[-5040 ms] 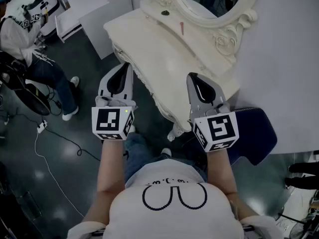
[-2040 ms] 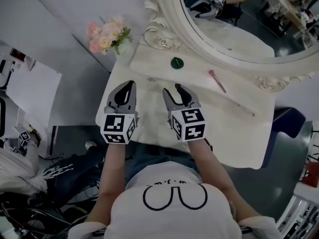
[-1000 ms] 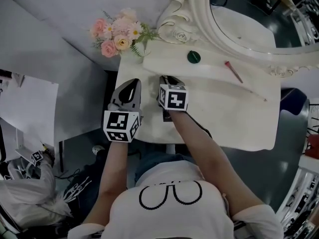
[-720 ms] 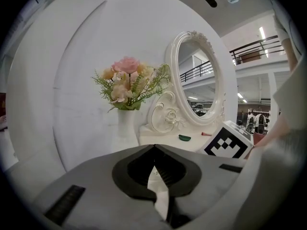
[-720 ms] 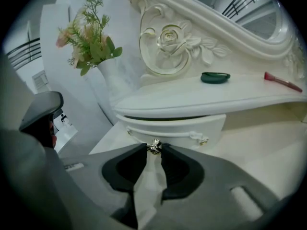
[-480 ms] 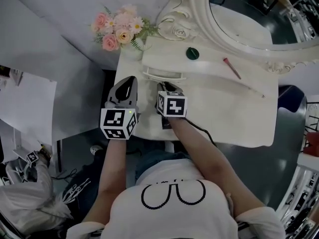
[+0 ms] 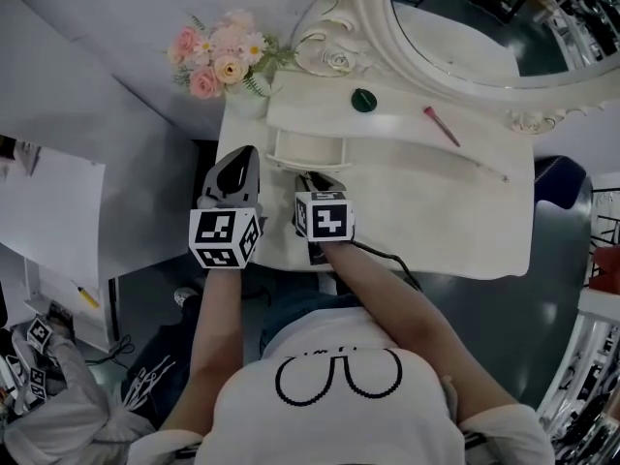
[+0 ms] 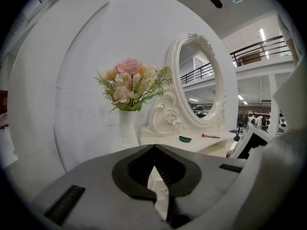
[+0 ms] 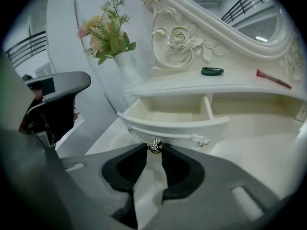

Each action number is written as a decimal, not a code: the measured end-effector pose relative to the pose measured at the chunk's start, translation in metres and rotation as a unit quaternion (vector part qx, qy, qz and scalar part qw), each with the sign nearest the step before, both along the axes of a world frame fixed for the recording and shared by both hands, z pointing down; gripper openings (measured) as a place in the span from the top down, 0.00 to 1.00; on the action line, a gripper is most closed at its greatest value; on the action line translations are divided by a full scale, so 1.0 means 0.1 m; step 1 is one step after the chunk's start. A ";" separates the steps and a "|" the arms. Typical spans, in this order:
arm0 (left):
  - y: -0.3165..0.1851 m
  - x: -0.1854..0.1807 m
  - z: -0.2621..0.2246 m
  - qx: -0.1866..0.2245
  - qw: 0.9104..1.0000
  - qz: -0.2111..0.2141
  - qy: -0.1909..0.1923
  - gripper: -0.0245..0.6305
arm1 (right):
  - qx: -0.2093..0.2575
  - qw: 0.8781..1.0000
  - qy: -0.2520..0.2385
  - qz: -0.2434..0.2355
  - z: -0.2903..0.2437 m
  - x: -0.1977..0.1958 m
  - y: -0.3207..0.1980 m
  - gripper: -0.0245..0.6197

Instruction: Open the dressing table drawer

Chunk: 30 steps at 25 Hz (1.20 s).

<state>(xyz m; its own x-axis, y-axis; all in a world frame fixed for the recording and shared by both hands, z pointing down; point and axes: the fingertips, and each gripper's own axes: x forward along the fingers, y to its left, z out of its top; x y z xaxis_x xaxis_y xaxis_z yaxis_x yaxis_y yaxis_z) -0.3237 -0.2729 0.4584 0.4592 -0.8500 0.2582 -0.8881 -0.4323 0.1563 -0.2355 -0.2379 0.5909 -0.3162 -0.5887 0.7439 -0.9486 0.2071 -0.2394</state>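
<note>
Now: right gripper pinches the knob on the drawer front; drawer part-open, pull axis straight back toward gripper. Left gripper, closed and empty, left of drawer.

Pink flowers; green disc

In the head view, the drawer knob is hidden from us under the right gripper and its marker cube, so we cannot see how the jaws meet it there. The mirror runs off the top edge. A small green item and a pink stick on the shelf are too small for us to identify. In the left gripper view, the left gripper hides most of the dressing table.
</note>
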 end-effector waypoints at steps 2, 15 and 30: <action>0.00 0.01 0.00 0.001 1.000 0.000 0.001 0.96 | -0.009 1.000 0.002 -0.008 0.03 -0.01 0.05 0.80; -0.11 0.21 -0.35 0.041 0.999 0.004 -0.003 0.96 | 0.083 0.995 -0.024 -0.049 -0.87 0.28 0.03 0.76; -0.13 0.49 -1.26 0.154 0.988 0.007 -0.017 0.96 | 0.367 0.926 -0.005 -0.091 -2.70 1.05 -0.23 0.97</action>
